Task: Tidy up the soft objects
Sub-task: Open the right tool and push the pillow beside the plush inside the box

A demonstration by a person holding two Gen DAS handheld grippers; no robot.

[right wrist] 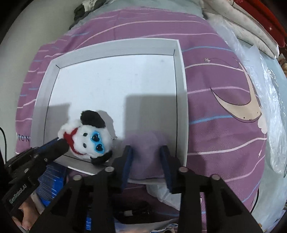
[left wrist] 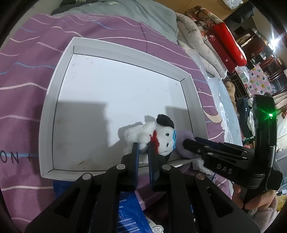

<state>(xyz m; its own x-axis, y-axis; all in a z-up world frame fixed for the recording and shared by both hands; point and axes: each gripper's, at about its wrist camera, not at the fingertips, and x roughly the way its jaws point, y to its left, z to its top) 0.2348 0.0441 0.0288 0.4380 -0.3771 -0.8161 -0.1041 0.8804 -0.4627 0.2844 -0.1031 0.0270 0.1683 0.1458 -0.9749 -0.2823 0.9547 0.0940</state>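
A white plush dog with black ears, blue heart eyes and a red scarf lies in the near corner of the white tray. My left gripper is shut on the dog's white body. A pale purple soft thing sits at the tray's near rim, right beside the dog's head. It looks blurred and fills the gap between the fingers of my right gripper, which stands open around it.
The tray rests on a purple striped bedsheet. A blue printed package lies at the near edge under the grippers. Clear plastic wrap and folded red and white quilts lie to the right. A grey pillow sits beyond.
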